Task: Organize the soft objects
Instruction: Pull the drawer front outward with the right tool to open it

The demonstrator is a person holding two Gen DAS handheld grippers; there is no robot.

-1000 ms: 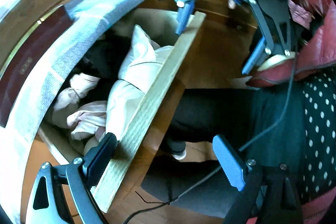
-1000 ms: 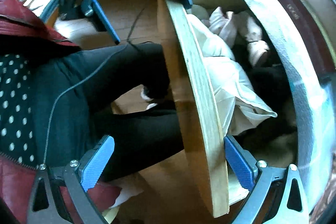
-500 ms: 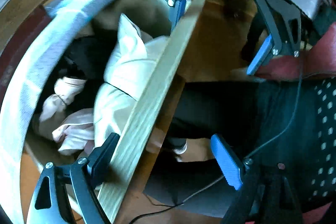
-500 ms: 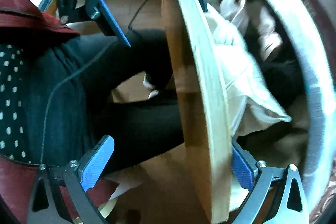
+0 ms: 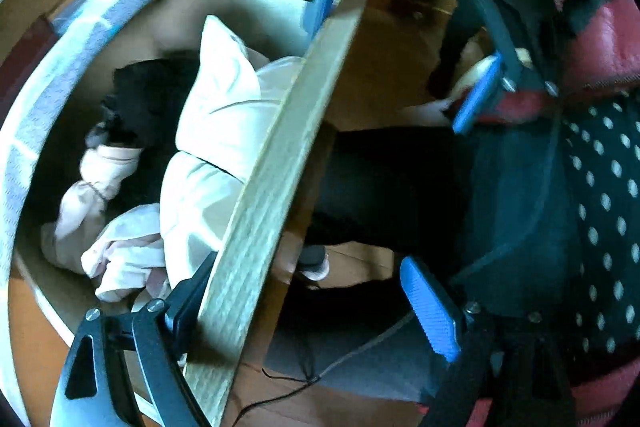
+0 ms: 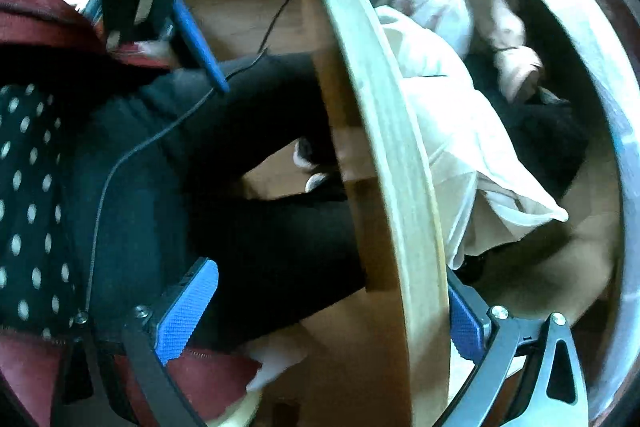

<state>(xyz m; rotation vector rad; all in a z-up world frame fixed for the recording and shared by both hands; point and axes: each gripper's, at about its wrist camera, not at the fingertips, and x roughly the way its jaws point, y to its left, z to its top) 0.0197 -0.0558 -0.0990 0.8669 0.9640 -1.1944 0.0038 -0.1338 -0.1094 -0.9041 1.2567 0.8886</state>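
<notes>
An open wooden drawer holds soft things: a white pillow [image 5: 224, 131] [image 6: 452, 131], pale pink cloths [image 5: 120, 251] [image 6: 508, 39] and a black garment [image 5: 144, 99] [image 6: 540, 123]. The drawer's pale front board [image 5: 280, 171] [image 6: 392, 155] runs between the fingers of both grippers. My left gripper [image 5: 312, 303] is open, one finger inside the drawer behind the board, the other outside. My right gripper [image 6: 324, 311] is open and straddles the board the same way. Each gripper shows in the other's view: the right gripper [image 5: 400, 59], the left gripper [image 6: 280, 7].
A grey-blue patterned bed edge [image 5: 52, 75] [image 6: 624, 131] curves over the drawer's far side. The person's black-trousered legs [image 5: 400, 187] [image 6: 240, 219], dotted top [image 5: 600, 195] and red jacket [image 5: 600, 39] are just outside the drawer front. A cable [image 6: 120, 163] hangs there.
Both grippers stay astride the front board. The views have shifted a little and the drawer's inside shows wider; the soft things inside have not moved.
</notes>
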